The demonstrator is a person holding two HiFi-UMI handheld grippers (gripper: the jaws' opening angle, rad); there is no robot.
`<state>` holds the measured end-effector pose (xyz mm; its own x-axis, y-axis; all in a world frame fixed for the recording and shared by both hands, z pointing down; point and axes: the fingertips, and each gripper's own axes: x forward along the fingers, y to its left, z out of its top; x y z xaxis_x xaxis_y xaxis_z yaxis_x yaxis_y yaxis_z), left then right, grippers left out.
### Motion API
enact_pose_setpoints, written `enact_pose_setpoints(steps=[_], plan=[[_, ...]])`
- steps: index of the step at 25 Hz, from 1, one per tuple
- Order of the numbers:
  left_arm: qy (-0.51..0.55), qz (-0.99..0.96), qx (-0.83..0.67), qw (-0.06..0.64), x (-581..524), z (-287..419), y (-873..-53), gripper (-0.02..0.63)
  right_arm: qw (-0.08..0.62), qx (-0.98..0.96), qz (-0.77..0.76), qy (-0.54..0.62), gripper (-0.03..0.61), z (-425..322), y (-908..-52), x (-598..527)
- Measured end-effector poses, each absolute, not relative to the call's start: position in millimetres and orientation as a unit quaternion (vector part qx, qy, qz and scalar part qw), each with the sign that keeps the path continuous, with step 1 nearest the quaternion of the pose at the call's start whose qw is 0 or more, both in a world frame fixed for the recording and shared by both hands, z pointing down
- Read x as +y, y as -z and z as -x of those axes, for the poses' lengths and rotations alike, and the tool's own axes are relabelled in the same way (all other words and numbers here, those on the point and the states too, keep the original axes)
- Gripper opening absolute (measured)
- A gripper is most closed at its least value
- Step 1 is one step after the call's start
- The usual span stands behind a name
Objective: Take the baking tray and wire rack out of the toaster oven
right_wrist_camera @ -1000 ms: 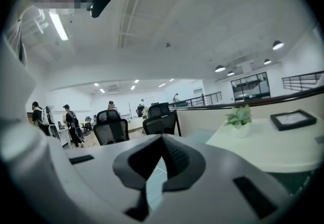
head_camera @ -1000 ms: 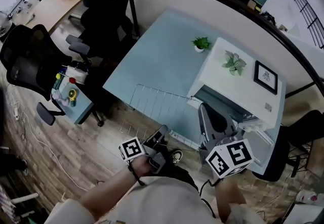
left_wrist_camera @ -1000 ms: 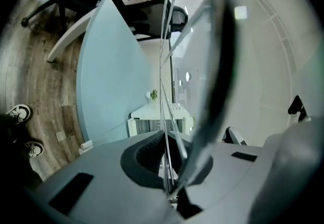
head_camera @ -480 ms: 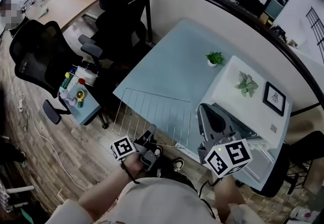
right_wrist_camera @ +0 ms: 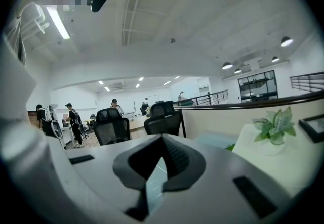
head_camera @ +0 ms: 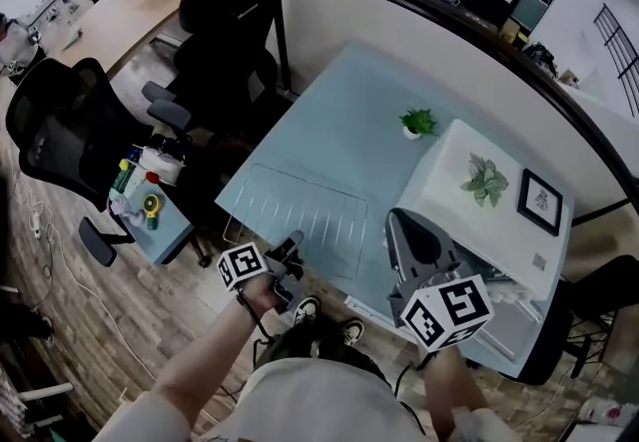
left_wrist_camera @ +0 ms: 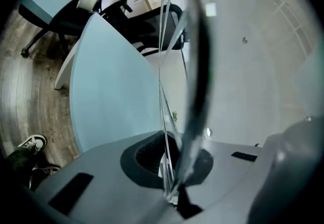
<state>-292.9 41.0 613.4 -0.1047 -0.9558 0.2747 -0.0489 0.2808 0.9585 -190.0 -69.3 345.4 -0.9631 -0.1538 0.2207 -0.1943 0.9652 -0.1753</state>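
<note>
The wire rack (head_camera: 300, 211) lies nearly flat over the near left corner of the pale blue table (head_camera: 349, 121), clear of the white toaster oven (head_camera: 454, 216). My left gripper (head_camera: 293, 244) is shut on the rack's near edge. In the left gripper view the rack (left_wrist_camera: 163, 66) shows edge-on, its wires pinched between the pads of that gripper (left_wrist_camera: 169, 190). My right gripper (head_camera: 402, 222) is shut and empty in front of the oven's open front. In the right gripper view its jaws (right_wrist_camera: 154, 185) hold nothing. I cannot see the baking tray.
A leafy plant (head_camera: 484, 179) and a picture frame (head_camera: 540, 201) sit on the oven's top. A small potted plant (head_camera: 417, 121) stands on the table beside it. Black office chairs (head_camera: 220, 21) and a small side table (head_camera: 150, 216) with bottles stand to the left. A partition runs behind.
My left gripper has carried the wire rack leftward and lower, away from the oven and over the table's corner. The right gripper has shifted a little in front of the oven.
</note>
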Motion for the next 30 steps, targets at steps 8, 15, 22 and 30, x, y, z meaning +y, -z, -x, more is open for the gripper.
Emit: enact_pose_setpoints(steps=[8,15,22,30], plan=[[0.416,-0.389,-0.606,0.555,9.3,320.2,-658.1,0.003,0.129,-0.982,-0.103,-0.097,0.003,197.7,-361.8,-84.2],[0.421,-0.378,-0.591,0.575,-24.0,337.0,-681.3,0.005,0.154,-0.977,-0.112,-0.095,0.003,203.7,-379.2,-94.1],[0.346,-0.337,-0.617,0.621,-41.9,354.1,-713.5,0.148,0.168,-0.975,-0.111,-0.097,0.003,210.1,-388.6,-91.0],[0.24,-0.339,-0.651,0.635,-53.3,358.9,-709.5,0.241,0.178,-0.972,-0.113,-0.107,0.003,208.6,-403.3,-86.7]])
